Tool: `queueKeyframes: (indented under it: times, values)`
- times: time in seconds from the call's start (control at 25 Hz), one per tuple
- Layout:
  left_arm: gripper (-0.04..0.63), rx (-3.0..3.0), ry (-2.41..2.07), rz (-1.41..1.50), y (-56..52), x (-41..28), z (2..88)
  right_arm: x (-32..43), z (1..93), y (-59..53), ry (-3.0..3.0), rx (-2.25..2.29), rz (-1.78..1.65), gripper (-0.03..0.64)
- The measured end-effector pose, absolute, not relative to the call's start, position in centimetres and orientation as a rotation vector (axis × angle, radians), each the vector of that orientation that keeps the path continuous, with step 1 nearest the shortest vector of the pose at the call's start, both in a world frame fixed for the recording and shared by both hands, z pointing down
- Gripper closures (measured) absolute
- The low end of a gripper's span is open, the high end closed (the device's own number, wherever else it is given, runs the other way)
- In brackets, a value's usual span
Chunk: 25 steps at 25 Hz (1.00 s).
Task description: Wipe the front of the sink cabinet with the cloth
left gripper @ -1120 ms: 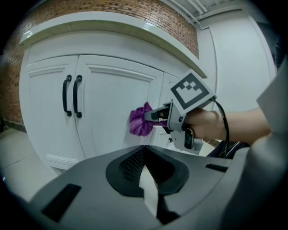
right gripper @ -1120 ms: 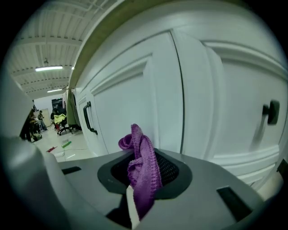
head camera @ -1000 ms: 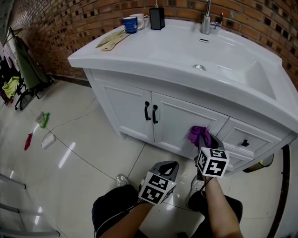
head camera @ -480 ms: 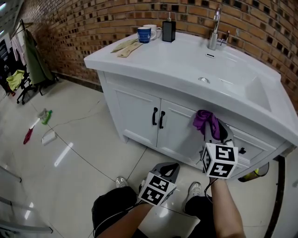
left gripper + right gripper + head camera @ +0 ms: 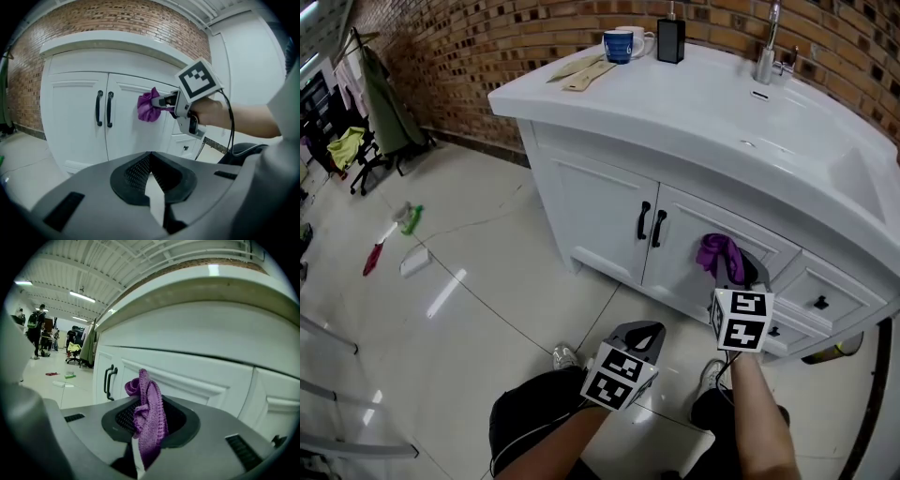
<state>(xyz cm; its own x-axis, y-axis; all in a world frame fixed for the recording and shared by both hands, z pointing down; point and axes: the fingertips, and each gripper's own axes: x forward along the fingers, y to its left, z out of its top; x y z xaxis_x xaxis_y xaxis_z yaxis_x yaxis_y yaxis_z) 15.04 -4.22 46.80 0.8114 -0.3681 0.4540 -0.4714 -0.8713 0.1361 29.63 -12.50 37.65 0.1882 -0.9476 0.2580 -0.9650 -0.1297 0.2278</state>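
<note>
The purple cloth (image 5: 713, 249) is pinched tight in the right tongs (image 5: 734, 270) and looks pressed on the white sink cabinet (image 5: 609, 211) door, just right of the black handles (image 5: 650, 228). The left tongs (image 5: 641, 334) are closed on nothing, well below the handles. Wiping seems under way; next, the cloth should slide toward the handles with a steady push

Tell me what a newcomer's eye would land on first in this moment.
The bright purple cloth stands out most. It is pinched in the right gripper and held up at the front of the white sink cabinet, to the right of its two black door handles. Next comes the left gripper, low over the tiled floor, jaws together and empty.
</note>
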Motion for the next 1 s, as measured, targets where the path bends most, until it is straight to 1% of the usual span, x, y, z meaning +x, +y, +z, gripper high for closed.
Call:
queueKeyframes:
  times: [0.48, 1.0]
  values:
    - [0.591, 2.691, -0.624, 0.643, -5.8, 15.1, 51.5, 30.1, 52.0, -12.1, -1.685, 2.026, 0.332, 0.52]
    - [0.591, 2.626, -0.606, 0.716, -7.4, 15.4, 55.3, 31.1, 64.0, -11.4, -1.585, 2.01, 0.607, 0.52]
